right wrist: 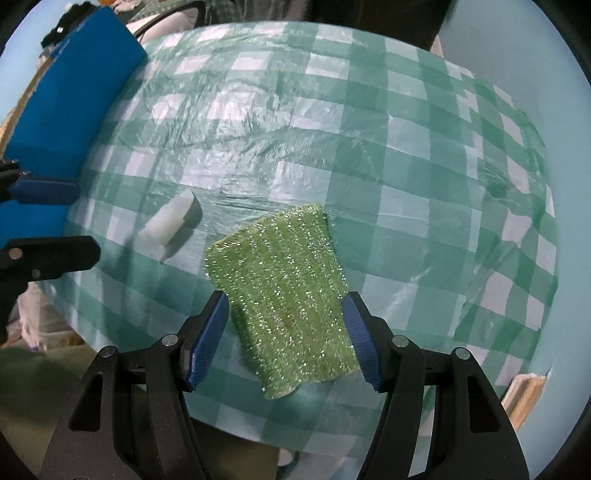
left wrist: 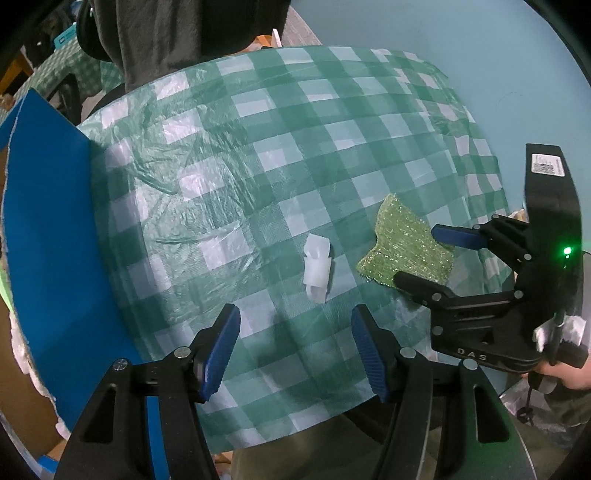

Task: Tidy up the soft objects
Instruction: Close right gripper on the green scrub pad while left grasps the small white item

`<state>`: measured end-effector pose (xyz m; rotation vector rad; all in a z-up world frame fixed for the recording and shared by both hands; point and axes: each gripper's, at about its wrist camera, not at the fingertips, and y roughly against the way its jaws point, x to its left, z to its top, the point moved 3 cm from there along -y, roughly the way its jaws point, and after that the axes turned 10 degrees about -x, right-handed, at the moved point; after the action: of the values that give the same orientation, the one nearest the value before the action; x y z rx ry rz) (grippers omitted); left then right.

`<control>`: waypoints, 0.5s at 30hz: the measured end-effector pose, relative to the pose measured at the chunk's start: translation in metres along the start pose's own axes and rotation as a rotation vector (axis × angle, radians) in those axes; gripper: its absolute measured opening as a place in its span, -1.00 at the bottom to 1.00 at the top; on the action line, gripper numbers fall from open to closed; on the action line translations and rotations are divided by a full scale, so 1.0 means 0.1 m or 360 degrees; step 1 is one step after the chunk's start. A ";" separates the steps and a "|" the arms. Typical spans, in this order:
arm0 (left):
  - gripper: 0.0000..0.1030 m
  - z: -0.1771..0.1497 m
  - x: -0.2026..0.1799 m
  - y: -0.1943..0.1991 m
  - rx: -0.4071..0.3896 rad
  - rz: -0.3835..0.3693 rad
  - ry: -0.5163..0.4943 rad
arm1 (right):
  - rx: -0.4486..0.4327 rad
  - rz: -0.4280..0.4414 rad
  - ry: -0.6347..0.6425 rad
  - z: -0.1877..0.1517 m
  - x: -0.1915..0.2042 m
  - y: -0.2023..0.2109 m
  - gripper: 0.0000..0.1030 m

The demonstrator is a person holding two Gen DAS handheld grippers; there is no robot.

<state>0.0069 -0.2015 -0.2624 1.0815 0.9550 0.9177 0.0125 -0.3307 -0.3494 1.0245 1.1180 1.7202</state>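
Observation:
A glittery green sponge cloth (right wrist: 284,291) lies flat on the green checked tablecloth (right wrist: 332,122). My right gripper (right wrist: 286,339) is open with a finger on each side of its near end, not closed on it. In the left wrist view the same cloth (left wrist: 402,251) lies at the right with the right gripper (left wrist: 424,258) straddling it. A small white foam piece (left wrist: 317,271) lies just ahead of my open, empty left gripper (left wrist: 295,354). It also shows in the right wrist view (right wrist: 170,225), left of the cloth.
A blue box (left wrist: 51,236) stands along the table's left edge, also in the right wrist view (right wrist: 62,107). A person in dark clothes (left wrist: 177,33) is behind the table. The tablecloth's near edge (left wrist: 295,424) hangs close to me.

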 end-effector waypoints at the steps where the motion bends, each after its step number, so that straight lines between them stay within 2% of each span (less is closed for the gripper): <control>1: 0.25 0.00 0.00 -0.01 0.0001 0.0001 -0.0002 | 0.0002 -0.0001 0.0008 0.00 0.00 -0.02 0.24; 11: 0.25 0.02 -0.05 -0.18 0.0034 0.0007 -0.0043 | -0.0026 -0.0076 0.0148 -0.05 0.02 -0.06 0.24; 13: 0.25 0.03 -0.08 -0.21 0.0040 0.0011 -0.0053 | -0.0037 -0.0076 0.0150 -0.07 0.03 -0.05 0.14; 15: 0.25 0.04 -0.10 -0.23 0.0044 0.0009 -0.0059 | -0.0050 -0.0075 0.0136 -0.08 0.06 -0.05 -0.25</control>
<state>0.0107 -0.2171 -0.2821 1.1212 0.9369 0.8885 0.0043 -0.3264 -0.3553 0.9056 1.1560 1.7523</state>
